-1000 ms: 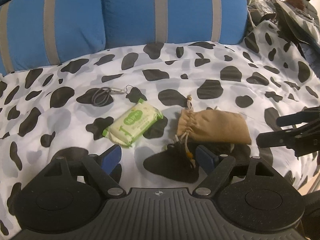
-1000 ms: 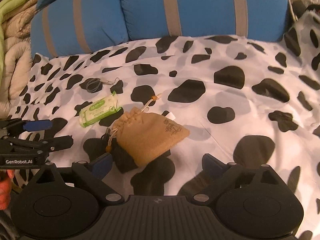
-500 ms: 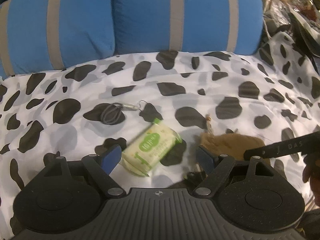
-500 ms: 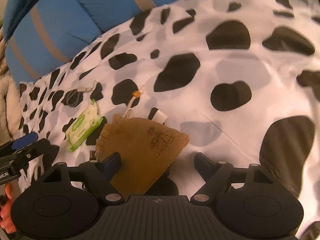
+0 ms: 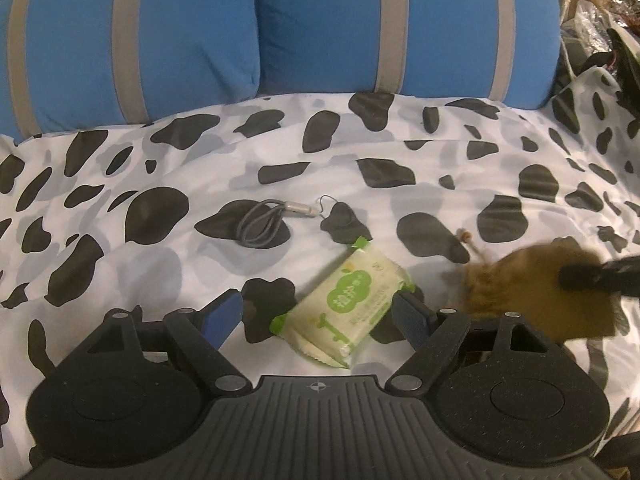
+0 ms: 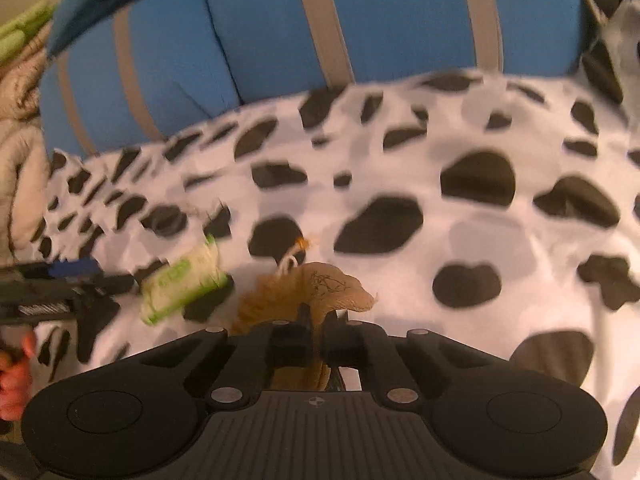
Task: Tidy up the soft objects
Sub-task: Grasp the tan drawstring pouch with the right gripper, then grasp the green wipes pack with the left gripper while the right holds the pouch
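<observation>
Left wrist view: the left gripper (image 5: pixel 318 316) stands wide open, low over the cow-print sheet (image 5: pixel 120 168), with its blue pads either side of the wipes pack (image 5: pixel 348 304) and touching nothing. The pack lies flat and askew between the jaws, one green end toward the camera. It looks light and squashy, with a slick film skin that could slide under the pads; a hold across its short middle, where the filling is thickest, seems safer than on the thin crimped ends. Beyond it a grey cord loop (image 5: pixel 260 226) with a metal clip lies on the sheet, well short of the blue cushions (image 5: pixel 320 28). At the right edge the brown pouch (image 5: pixel 532 284) shows blurred, with the right gripper's dark finger across it.

Right wrist view: the right gripper (image 6: pixel 316 322) has just been closing and is now clamped on the pouch (image 6: pixel 324 288), whose cloth bunches up between the jaws. Its drawstring (image 6: pixel 294 254) trails toward the sheet. The pouch is limp coarse fabric that folds where pinched, so it should hang and swing when raised; what it holds I cannot tell. The pack (image 6: pixel 184 284) sits to its left, beside the left gripper (image 6: pixel 72 280).
</observation>
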Available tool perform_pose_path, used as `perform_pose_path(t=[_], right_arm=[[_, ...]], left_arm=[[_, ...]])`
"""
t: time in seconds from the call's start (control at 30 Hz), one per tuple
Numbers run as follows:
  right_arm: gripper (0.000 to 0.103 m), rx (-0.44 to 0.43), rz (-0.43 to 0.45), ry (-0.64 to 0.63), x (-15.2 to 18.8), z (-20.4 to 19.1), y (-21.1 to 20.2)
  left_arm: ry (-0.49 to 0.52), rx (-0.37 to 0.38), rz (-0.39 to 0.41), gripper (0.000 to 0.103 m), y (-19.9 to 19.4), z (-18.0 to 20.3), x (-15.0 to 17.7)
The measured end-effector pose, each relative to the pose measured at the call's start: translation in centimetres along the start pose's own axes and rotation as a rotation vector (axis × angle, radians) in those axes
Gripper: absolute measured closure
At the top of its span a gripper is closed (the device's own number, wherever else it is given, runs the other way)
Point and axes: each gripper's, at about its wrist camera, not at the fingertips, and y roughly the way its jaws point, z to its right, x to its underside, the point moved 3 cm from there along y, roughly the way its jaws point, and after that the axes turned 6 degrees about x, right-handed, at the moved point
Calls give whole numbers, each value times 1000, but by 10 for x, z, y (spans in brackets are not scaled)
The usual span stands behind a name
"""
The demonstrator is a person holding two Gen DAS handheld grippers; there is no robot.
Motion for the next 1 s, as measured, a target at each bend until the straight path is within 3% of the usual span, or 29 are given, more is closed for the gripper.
perform_pose_path(t=[0.2,0.47,0.7,0.9,0.97,1.0], right_arm=[[97,-10,140,18,-17,6,-42],[97,23,236,20,-28,23,-86],[97,51,246,37,-25,40,-104],[97,52,156,30,-14,41,-90],[97,56,145,16,-11,38,-87],[97,53,144,13,-11,37,-87]], left_arm=[[57,15,-13,21,15,2,2],[151,10,-61,21,40,10,5],[180,39,-123,21,69,16,6],[132,79,-124,21,80,8,4],[128,76,-123,25,80,9,4],[136,82,-123,35,78,11,4]])
